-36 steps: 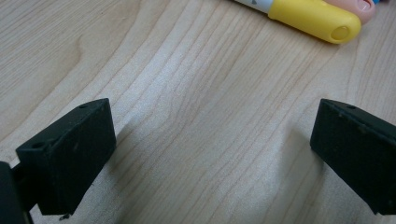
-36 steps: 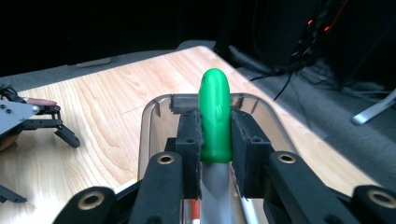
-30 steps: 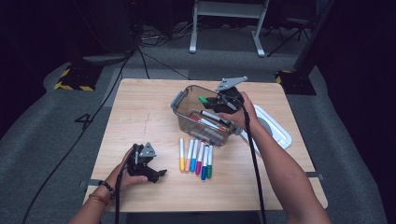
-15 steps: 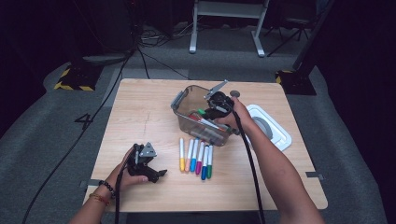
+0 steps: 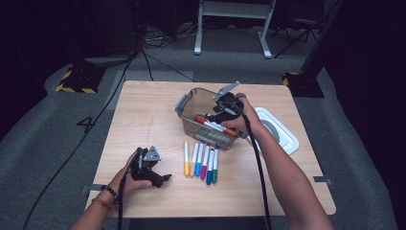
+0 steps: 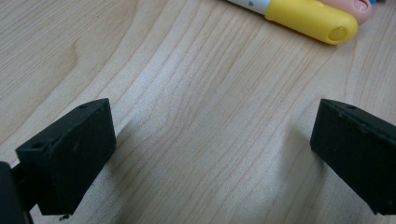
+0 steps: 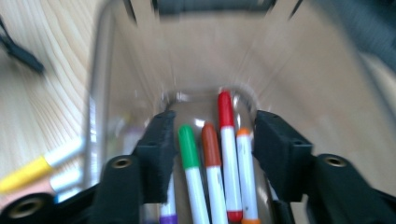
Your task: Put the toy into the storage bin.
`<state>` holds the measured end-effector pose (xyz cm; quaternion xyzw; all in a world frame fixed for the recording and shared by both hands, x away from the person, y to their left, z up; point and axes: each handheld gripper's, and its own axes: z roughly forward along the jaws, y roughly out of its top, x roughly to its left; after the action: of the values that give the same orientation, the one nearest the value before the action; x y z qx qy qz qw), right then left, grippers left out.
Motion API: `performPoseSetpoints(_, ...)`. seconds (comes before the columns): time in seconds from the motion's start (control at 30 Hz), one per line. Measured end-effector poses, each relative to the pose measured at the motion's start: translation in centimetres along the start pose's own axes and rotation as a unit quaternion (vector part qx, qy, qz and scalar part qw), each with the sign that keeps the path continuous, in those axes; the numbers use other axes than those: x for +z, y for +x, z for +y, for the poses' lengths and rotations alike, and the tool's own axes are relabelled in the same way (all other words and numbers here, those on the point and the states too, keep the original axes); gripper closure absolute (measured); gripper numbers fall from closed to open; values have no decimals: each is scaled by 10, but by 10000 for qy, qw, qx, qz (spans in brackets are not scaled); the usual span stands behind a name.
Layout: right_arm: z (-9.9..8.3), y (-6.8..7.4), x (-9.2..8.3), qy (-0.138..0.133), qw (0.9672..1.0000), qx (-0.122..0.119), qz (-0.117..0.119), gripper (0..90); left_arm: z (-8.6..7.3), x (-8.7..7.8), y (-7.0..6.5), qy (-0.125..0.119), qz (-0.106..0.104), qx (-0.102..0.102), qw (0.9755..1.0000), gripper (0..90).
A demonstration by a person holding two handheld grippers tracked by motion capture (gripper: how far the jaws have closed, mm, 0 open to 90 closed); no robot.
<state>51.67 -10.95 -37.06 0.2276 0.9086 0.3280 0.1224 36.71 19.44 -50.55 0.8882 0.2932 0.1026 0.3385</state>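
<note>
A clear plastic box (image 5: 191, 103) stands mid-table with several markers (image 5: 215, 127) lying in it. My right gripper (image 5: 211, 116) hangs over the box's near end. Its jaws have just been opening and now stand apart (image 7: 212, 133). Below the gap lie a green marker (image 7: 189, 149), a brown one (image 7: 211, 149), a red one (image 7: 226, 135) and an orange one (image 7: 245, 158), with neither pad pressing on any of them. My left gripper (image 5: 162, 178) rests open on the table at the front left (image 6: 210, 140), nothing between its jaws. A yellow marker (image 6: 306, 16) lies just beyond it.
A row of several markers (image 5: 201, 164) lies on the wooden table (image 5: 143, 115) in front of the box. The white lid (image 5: 285, 134) sits to the right of the box. Dark floor with cables surrounds the table.
The right gripper has dipped slightly toward the box and its jaws have gone from shut to apart. The left hand and its gripper have stayed put.
</note>
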Motion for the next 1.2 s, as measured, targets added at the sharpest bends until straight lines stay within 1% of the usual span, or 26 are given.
performPoseSetpoints(0.03, -1, 1, -7, -169, 9998, 62, -22, 451, 0, 0, 0, -1, 0, 0, 10000, 6)
performPoseSetpoints(0.07, -3, 1, -13, -277, 9995, 98, -94, 419, 0, 0, 0, 0, 1, 1, 10000, 6)
performPoseSetpoints(0.1, -5, 2, -22, -401, 9989, 118, -233, 389, 0, 0, 0, -6, 0, 5, 10000, 5)
performPoseSetpoints(0.2, -9, 4, -44, -795, 9963, 168, -286, 364, 0, 0, 0, 1, 1, 0, 10000, 5)
performPoseSetpoints(0.27, -13, 7, -59, -977, 9942, 145, -418, 339, 0, 0, 0, -1, 2, 1, 10000, 6)
performPoseSetpoints(0.3, -16, 9, -68, -1093, 9929, 145, -438, 330, 0, 0, 0, -5, 3, 7, 10000, 6)
performPoseSetpoints(0.37, -22, 13, -81, -1237, 9912, 116, -465, 315, 0, 0, 0, 0, 3, 0, 10000, 6)
performPoseSetpoints(0.5, -37, 19, -99, -1353, 9888, 51, -634, 292, 0, 0, 0, -1, 6, -5, 10000, 6)
performPoseSetpoints(0.57, -46, 21, -107, -1388, 9875, 58, -747, 286, 0, 0, 0, -11, 13, -16, 10000, 6)
performPoseSetpoints(0.63, -57, 23, -115, -1485, 9859, 103, -758, 282, 0, 0, 0, -12, 13, -17, 10000, 6)
performPoseSetpoints(0.73, -72, 26, -122, -1537, 9841, 173, -876, 273, 0, 0, 0, -11, 14, -15, 10000, 6)
performPoseSetpoints(0.83, -88, 30, -128, -1615, 9827, 254, -874, 273, 0, 0, 0, -10, 15, -13, 10000, 6)
performPoseSetpoints(0.9, -97, 33, -130, -1616, 9822, 238, -929, 273, 0, 0, 0, -10, 14, -13, 10000, 6)
performPoseSetpoints(1.0, -111, 39, -129, -1592, 9823, 270, -949, 272, 0, 0, 0, -10, 21, -22, 10000, 6)
performPoseSetpoints(1.07, -122, 43, -128, -1574, 9817, 273, -1033, 272, 0, 0, -1, -14, 23, -28, 10000, 6)
performPoseSetpoints(1.1, -127, 45, -127, -1597, 9812, 322, -1031, 272, 0, 0, -1, -13, 23, -27, 10000, 6)
performPoseSetpoints(1.17, -136, 49, -123, -1572, 9815, 373, -1032, 272, 0, 0, -1, -13, 25, -29, 10000, 6)
performPoseSetpoints(1.2, -141, 51, -120, -1562, 9818, 427, -995, 272, 0, 0, -1, -13, 25, -28, 10000, 6)
